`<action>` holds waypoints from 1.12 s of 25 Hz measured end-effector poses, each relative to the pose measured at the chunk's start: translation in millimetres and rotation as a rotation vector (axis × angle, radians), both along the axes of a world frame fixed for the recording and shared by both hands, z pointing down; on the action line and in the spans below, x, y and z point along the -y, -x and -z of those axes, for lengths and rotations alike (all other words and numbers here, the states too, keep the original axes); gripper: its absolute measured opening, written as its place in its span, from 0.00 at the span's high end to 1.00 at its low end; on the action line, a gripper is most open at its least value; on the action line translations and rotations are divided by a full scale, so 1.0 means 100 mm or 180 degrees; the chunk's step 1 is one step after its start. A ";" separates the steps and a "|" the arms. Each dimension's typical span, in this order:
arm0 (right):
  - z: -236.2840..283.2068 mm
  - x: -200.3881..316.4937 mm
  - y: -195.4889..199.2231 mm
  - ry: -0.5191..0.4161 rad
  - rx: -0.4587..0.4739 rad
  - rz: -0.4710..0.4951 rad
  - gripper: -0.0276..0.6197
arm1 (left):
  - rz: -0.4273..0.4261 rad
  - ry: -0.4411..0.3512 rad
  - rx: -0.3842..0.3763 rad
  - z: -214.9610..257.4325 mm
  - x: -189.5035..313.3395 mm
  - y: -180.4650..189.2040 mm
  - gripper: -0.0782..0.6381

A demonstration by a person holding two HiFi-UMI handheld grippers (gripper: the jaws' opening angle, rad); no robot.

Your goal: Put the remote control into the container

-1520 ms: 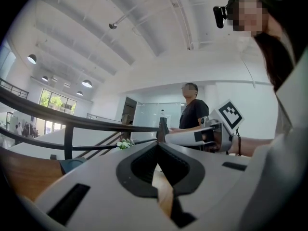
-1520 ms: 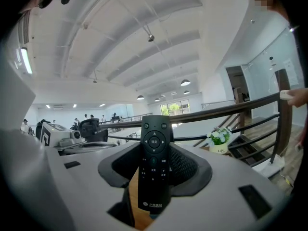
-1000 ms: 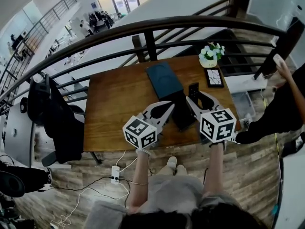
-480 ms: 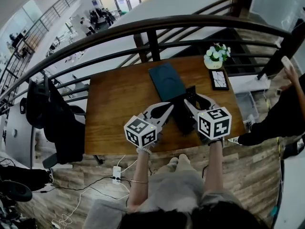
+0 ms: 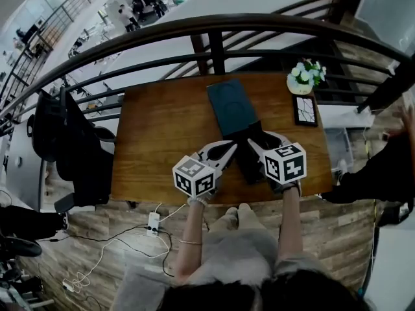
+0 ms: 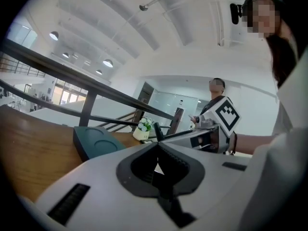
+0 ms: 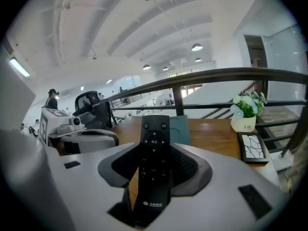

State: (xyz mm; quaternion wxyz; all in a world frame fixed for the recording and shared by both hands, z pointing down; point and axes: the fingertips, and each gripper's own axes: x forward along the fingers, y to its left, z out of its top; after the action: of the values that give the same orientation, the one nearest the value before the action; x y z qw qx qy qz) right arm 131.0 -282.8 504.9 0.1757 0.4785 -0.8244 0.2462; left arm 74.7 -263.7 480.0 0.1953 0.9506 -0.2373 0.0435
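Observation:
A black remote control (image 7: 154, 141) stands upright between the jaws of my right gripper (image 7: 155, 153), which is shut on its lower half. In the head view that gripper (image 5: 260, 138) hangs over the table's near middle. The container, a dark teal flat box (image 5: 230, 103) with two round recesses (image 6: 94, 143), lies on the wooden table (image 5: 162, 135) just beyond the grippers. A black oblong piece (image 5: 248, 164) adjoins its near end, between the grippers. My left gripper (image 5: 229, 148) is beside it, its jaws (image 6: 158, 144) shut with nothing in them.
A white pot of flowers (image 5: 305, 80) and a small framed picture (image 5: 305, 110) stand at the table's far right. A dark metal railing (image 5: 214, 44) runs behind the table. A chair draped with dark clothing (image 5: 61, 141) is at the left. Another person (image 5: 389, 167) is at the right.
My right gripper has drifted slightly left with the remote, closer to the black piece. The head view has shifted a little. The left gripper has hardly moved.

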 end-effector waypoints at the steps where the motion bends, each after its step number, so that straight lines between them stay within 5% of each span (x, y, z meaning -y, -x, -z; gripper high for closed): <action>1: -0.05 0.01 0.01 0.0039 -0.0011 0.0027 0.65 | 0.0008 0.0036 0.0020 -0.05 0.00 -0.01 0.89; 28: -1.03 0.11 0.20 0.0883 -0.0432 0.0517 0.65 | 0.0120 0.0743 0.0243 -0.94 -0.04 -0.03 0.89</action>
State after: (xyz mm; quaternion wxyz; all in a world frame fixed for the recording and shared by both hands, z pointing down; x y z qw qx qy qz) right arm 111.2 -293.5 608.3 0.3145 0.3969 -0.8047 0.3097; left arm 77.3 -260.0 573.6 0.2962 0.9144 -0.2557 0.1033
